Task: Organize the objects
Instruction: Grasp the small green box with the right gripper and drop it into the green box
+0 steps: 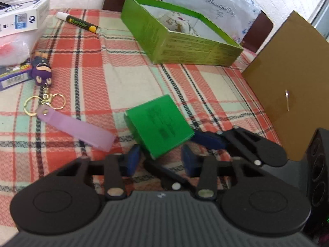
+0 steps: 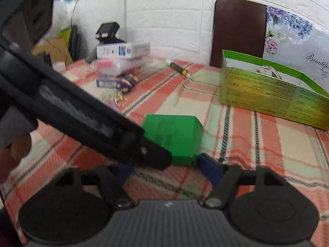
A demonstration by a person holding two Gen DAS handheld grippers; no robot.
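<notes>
both claws are on the small green box (image 1: 159, 126): left gripper (image 1: 162, 159) narrowed around its near corner, right gripper (image 2: 170, 169) about half open, one pad at its edge.

I saw a table under a plaid cloth (image 1: 127, 76) of red, cream and mint with dark lines. Behind it stood a white brick-patterned wall (image 2: 168, 16). A dark brown chair back (image 2: 239, 30) rose at the table's far edge, beside a flowered pillow (image 1: 222, 6). Daylight came from a window (image 1: 321, 10) at the far right.
</notes>
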